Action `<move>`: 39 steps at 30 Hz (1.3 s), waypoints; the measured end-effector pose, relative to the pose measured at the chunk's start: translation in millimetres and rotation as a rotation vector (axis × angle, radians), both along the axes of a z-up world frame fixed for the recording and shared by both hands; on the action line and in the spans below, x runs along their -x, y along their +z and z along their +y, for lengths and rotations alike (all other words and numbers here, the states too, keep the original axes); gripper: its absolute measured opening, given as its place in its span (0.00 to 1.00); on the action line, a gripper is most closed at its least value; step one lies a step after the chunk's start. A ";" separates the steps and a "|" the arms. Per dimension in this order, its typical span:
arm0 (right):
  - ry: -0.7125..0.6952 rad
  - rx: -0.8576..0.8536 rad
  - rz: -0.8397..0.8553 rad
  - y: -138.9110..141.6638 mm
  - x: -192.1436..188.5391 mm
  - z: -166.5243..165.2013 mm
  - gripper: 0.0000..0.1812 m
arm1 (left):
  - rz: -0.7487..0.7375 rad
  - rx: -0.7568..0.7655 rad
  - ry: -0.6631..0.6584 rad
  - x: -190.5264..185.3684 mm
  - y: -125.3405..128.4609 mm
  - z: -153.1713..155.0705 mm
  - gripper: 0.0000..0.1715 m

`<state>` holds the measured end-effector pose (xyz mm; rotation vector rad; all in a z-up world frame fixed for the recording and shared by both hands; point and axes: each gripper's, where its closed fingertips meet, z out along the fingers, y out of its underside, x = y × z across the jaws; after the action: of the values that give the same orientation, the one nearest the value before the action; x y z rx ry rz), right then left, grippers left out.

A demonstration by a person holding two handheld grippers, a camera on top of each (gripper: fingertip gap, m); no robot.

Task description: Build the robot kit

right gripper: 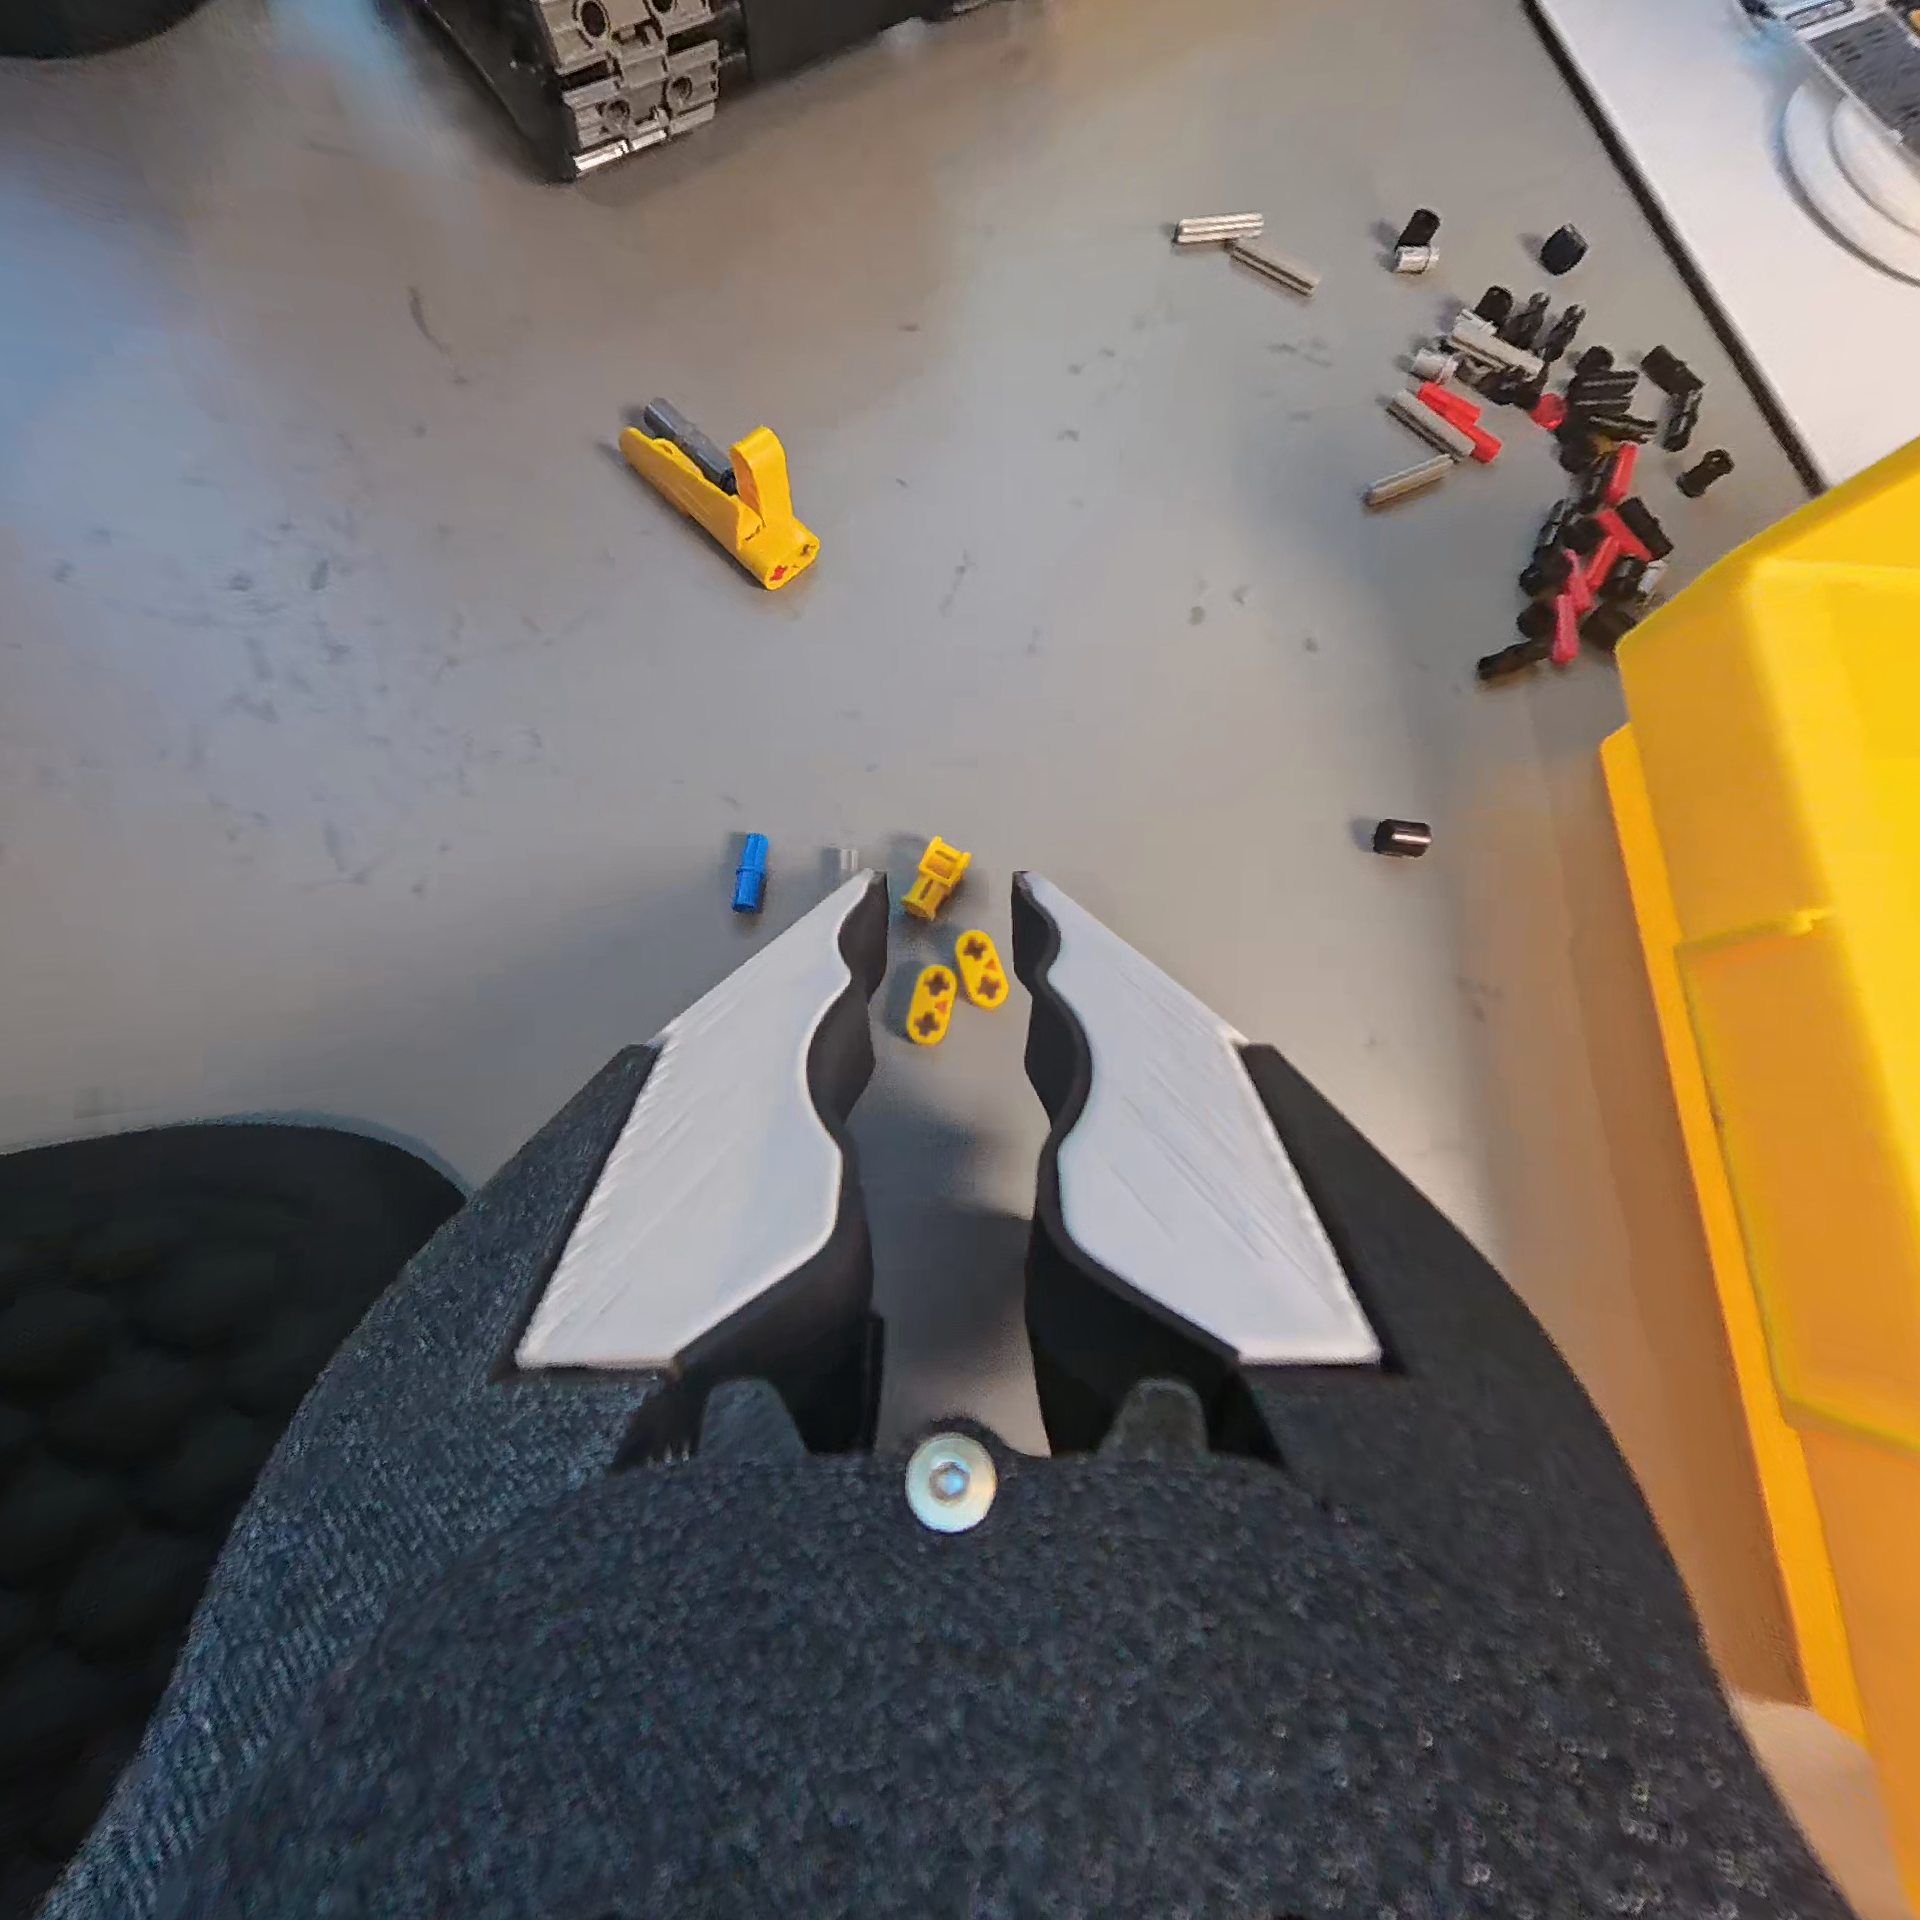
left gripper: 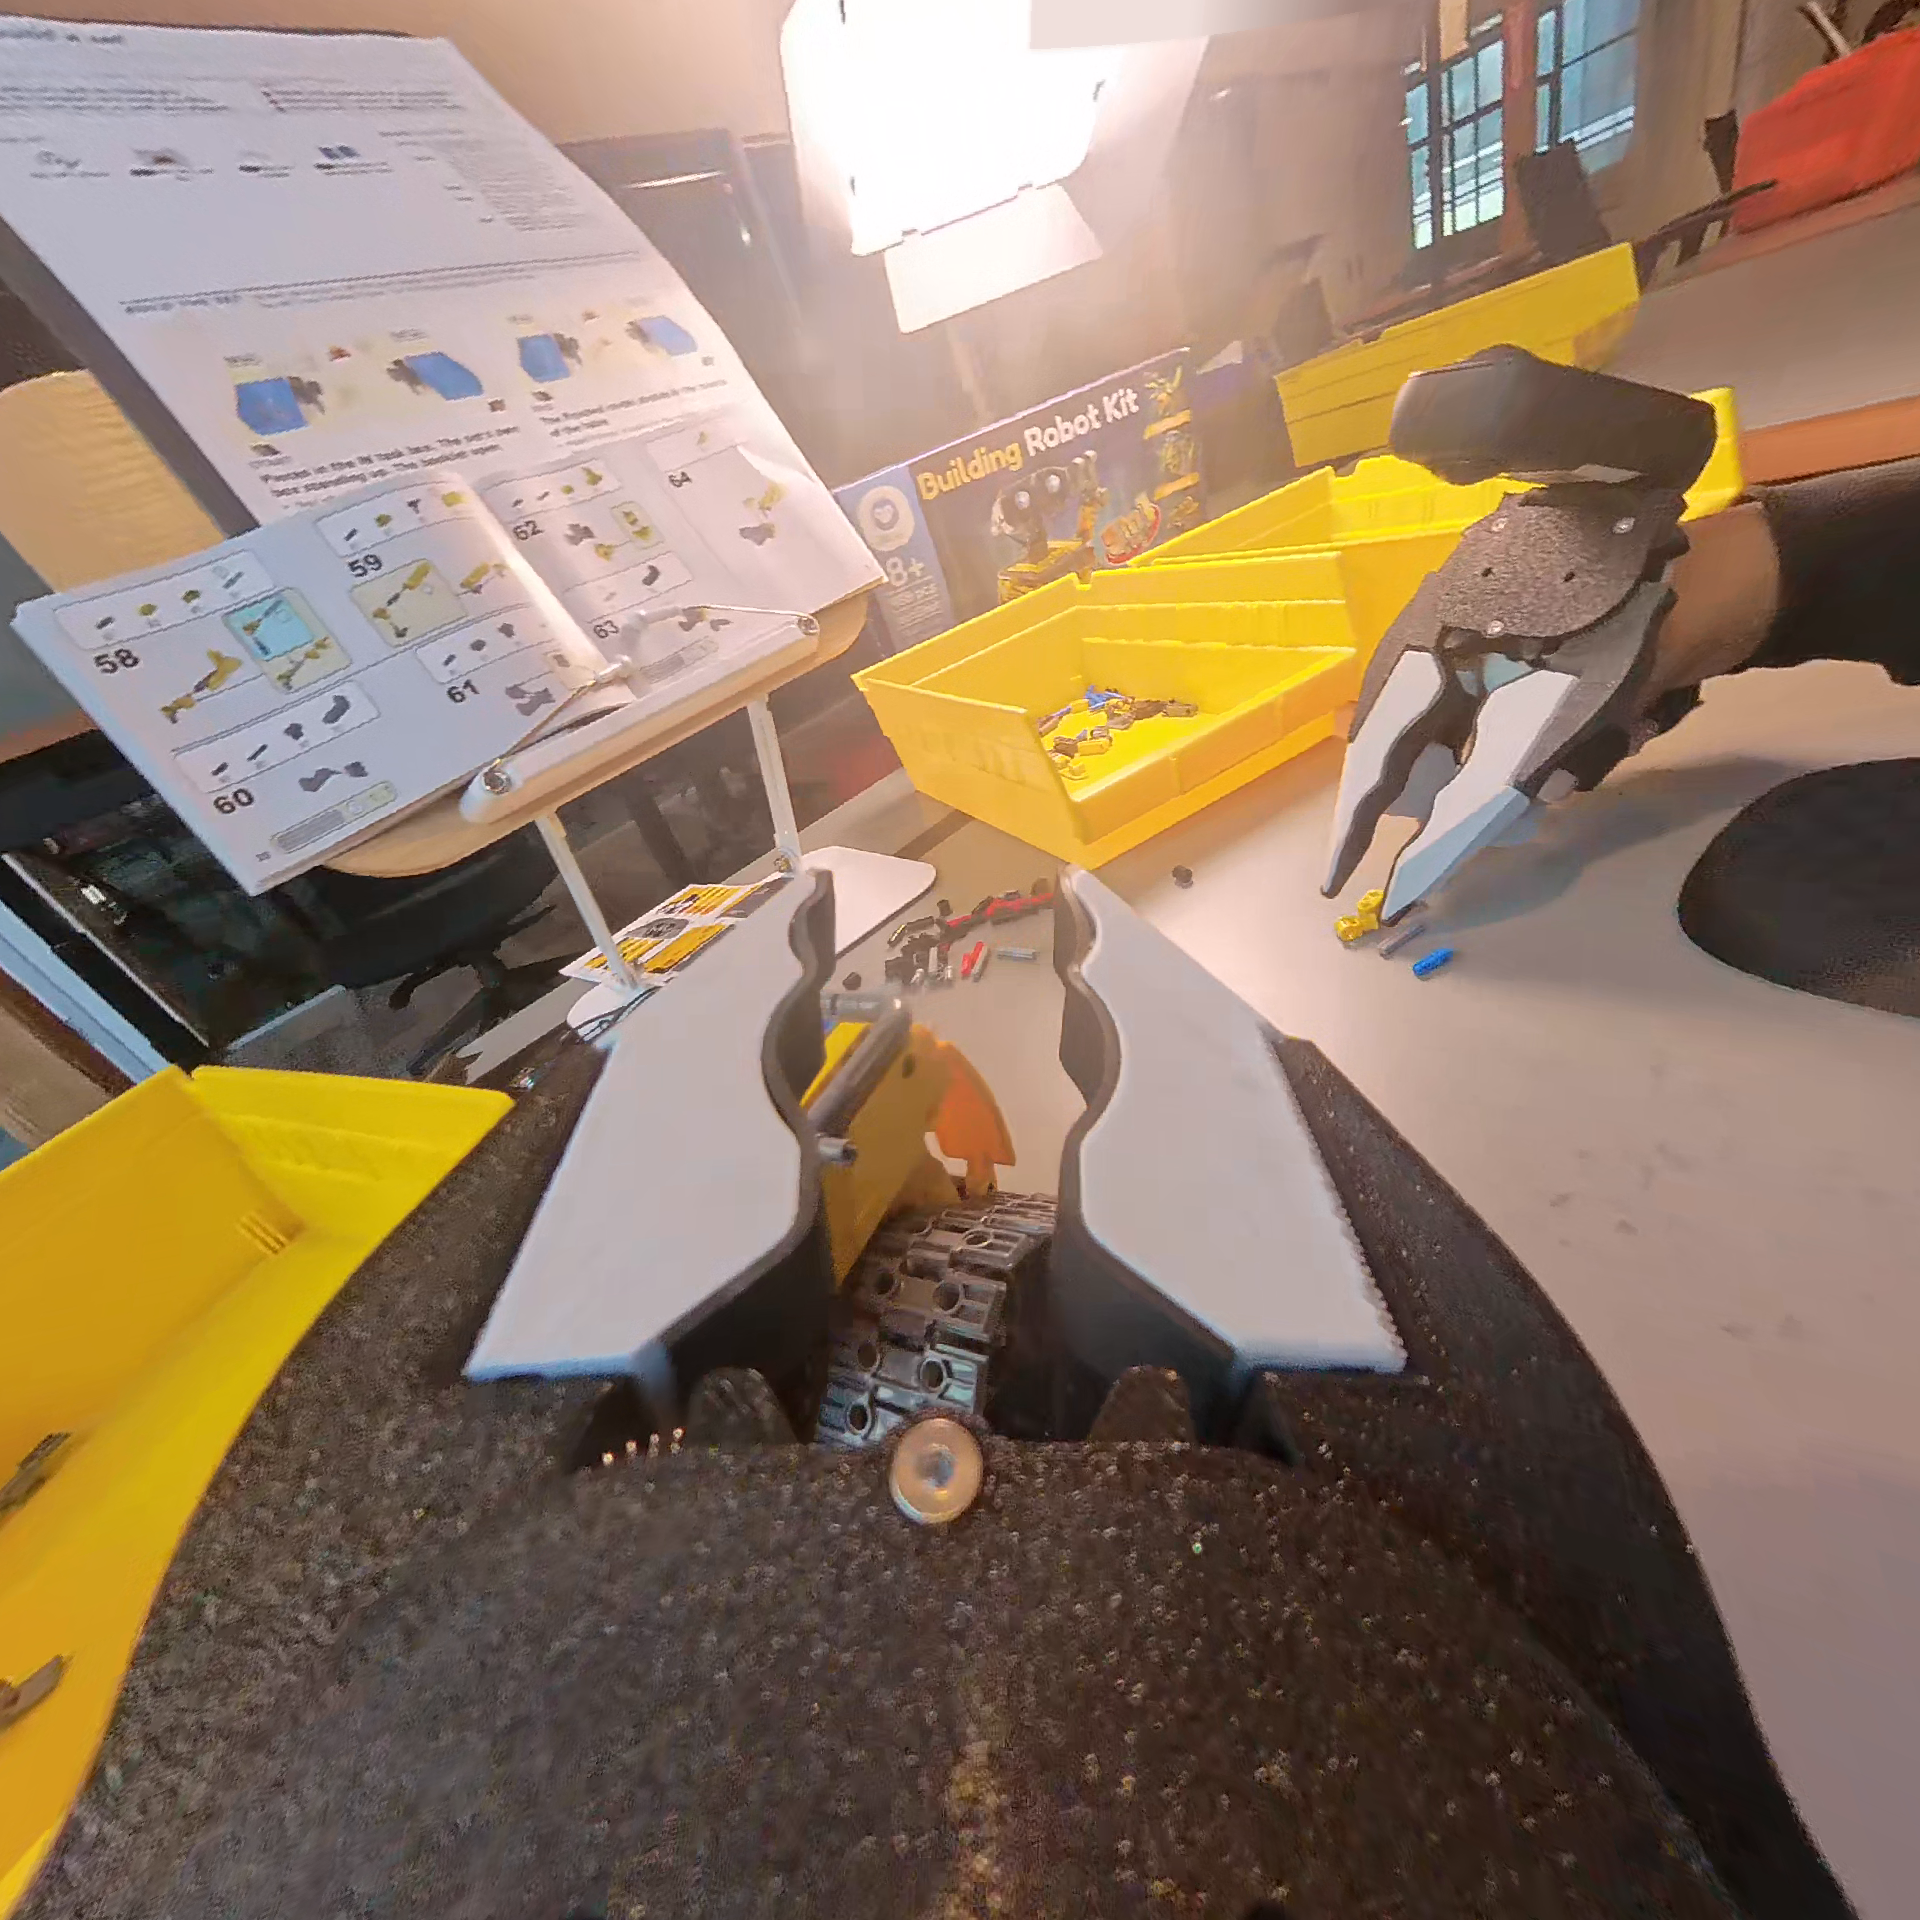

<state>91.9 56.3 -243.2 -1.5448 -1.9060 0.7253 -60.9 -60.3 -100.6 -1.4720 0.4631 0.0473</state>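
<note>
Grippers were both busy over a grey table (right gripper: pixel 416 727). Left gripper (left gripper: pixel 940 940) had its jaws apart w/ a half-built toy between them: yellow body (left gripper: pixel 883 1122), orange part (left gripper: pixel 971 1117) and a grey link track (left gripper: pixel 925 1309) down near the finger roots. Whether the fingers actually pinched it or just straddled it, I couldn't tell from that angle, prob. loosely cradled. Right gripper (right gripper: pixel 948 881) hovered low w/ jaws spread and nothing held, tips just above the table. Between and just ahead of its tips lay two small yellow oval links (right gripper: pixel 956 985) and a small yellow connector (right gripper: pixel 935 876); a blue pin (right gripper: pixel 749 871) sat just to one side, a short grey piece beside that.

Those bits looked hard, light, smooth plastic, likely to skid or flip if nudged; best taken across the flat sides, square on. Ovals were flat w/ cross-shaped holes, so thin edges gave little to grip.

Farther out lay a yellow sub-assembly (right gripper: pixel 727 499) w/ a grey rod, a heap of black, red and grey pins (right gripper: pixel 1558 468), and a lone black bush (right gripper: pixel 1401 837). Yellow bins (left gripper: pixel 1101 717) stood along the table, one w/ loose parts, by a kit box (left gripper: pixel 1049 499). An instruction booklet (left gripper: pixel 343 644) sat open on a stand.
</note>
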 end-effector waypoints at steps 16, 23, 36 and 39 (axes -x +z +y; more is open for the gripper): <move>-0.011 -0.074 -0.066 -6.0 4.4 0.1 0.04 | 0.024 0.070 -0.047 -15.0 -15.4 3.3 0.24; -0.009 -0.075 -0.021 -0.7 4.0 1.9 0.04 | 0.031 0.103 -0.069 -20.1 -21.6 3.8 0.25; 0.035 -0.166 0.324 57.8 26.8 -10.3 0.04 | -0.013 0.149 -0.129 -27.5 -26.9 2.8 0.23; 0.141 -0.238 0.421 73.1 39.2 -40.7 0.04 | -0.032 0.147 -0.234 -47.5 -24.7 -3.7 0.19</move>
<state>52.7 15.6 -170.2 -1.0254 -1.7193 0.7805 -13.5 -64.0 -125.3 -1.5501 0.6202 -0.1996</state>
